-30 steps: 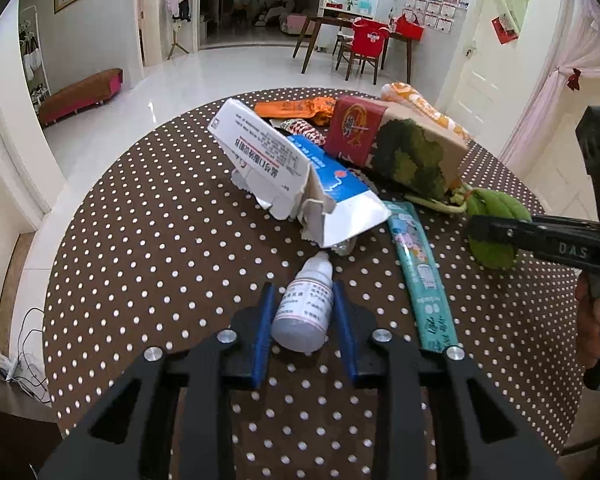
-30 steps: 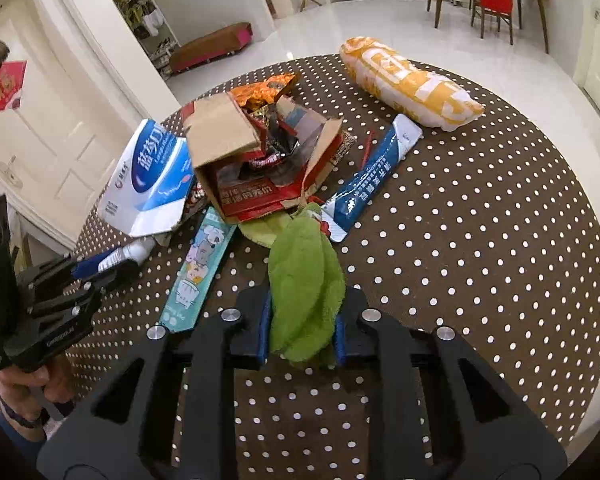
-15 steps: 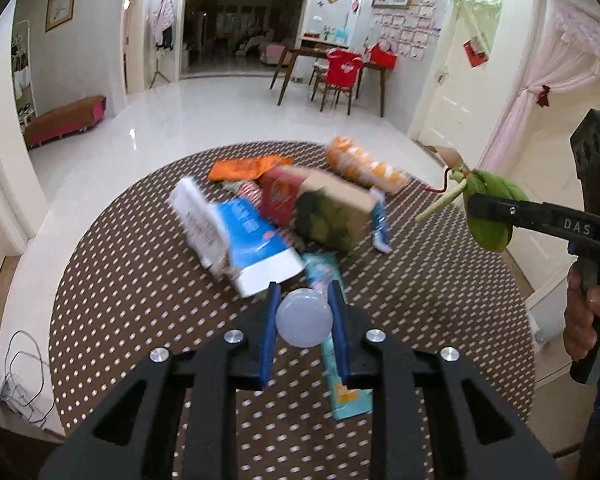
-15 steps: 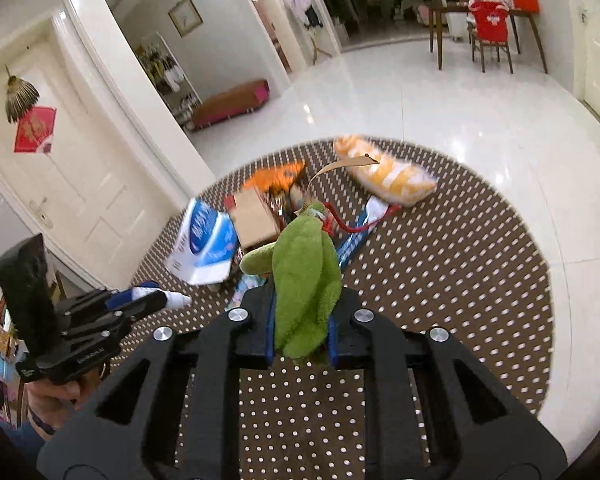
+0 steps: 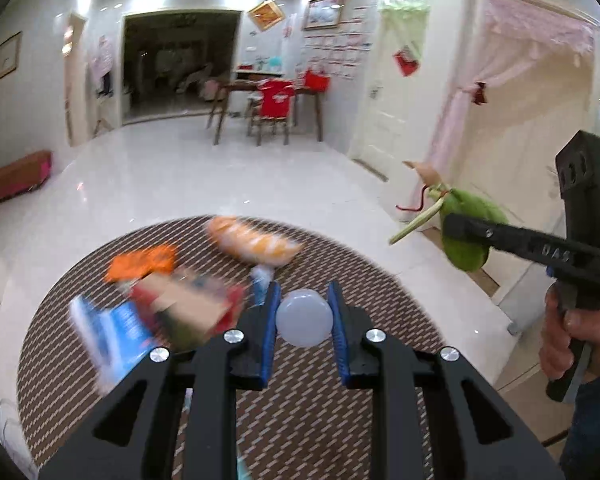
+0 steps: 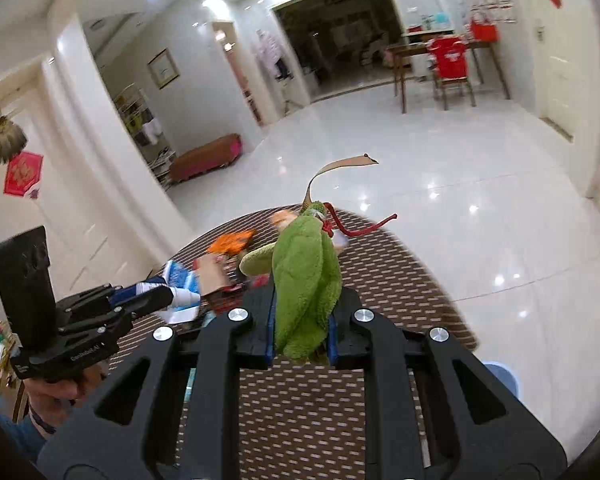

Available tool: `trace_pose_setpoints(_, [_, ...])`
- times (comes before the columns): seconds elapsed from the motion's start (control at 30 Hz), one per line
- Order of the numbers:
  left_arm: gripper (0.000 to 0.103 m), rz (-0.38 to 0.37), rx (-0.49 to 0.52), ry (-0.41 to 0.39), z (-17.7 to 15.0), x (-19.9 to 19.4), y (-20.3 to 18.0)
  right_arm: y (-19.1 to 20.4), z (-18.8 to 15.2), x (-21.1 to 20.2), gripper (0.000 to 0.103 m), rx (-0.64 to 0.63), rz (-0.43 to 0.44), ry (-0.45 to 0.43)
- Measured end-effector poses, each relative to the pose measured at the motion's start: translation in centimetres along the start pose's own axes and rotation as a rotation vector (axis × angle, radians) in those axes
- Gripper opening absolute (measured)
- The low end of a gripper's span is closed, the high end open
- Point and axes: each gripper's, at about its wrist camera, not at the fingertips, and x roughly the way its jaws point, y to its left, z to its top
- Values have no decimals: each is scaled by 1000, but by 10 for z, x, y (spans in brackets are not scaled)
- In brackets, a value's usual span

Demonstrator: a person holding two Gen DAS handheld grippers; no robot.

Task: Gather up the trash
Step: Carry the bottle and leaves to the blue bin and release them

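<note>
Left gripper (image 5: 303,319) clamped on a small white bottle (image 5: 305,317), long axis running straight along the fingers, round base toward the camera. Right gripper (image 6: 300,330) pinching a limp green leaf bundle (image 6: 305,280), stem end toward twelve o'clock. Both lifted clear of the dotted table (image 5: 380,280). Remaining blurred wrappers (image 5: 256,242) at eleven o'clock, nearer the left.
</note>
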Motion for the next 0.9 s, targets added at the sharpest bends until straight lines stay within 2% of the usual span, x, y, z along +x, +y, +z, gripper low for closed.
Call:
trace_pose_setpoints(0.2, [23,-118,85,22,22,37,-67,-57,2,-40,18,84,-103,-58])
trace_pose_setpoints(0.3, [23,-191,118,62,28,66,-105,-94,-2,-60,18,147,-171,-77])
trace_pose_setpoints(0.43, [23,-244,170,125,27,101,-149,-137,-16,-71,18,215,-254,-66])
trace_pose_setpoints(0.57, [23,-261,224,198,16,138,-187,-191,-42,-68,18,336,-314,-5])
trace_pose_setpoints(0.67, [23,-268,251,275,2,171,-209,-215,-59,-61,18,391,-323,29])
trace_pose_setpoints(0.9, [23,-232,333,413,-23,226,-245,-272,-97,-33,18,510,-316,117])
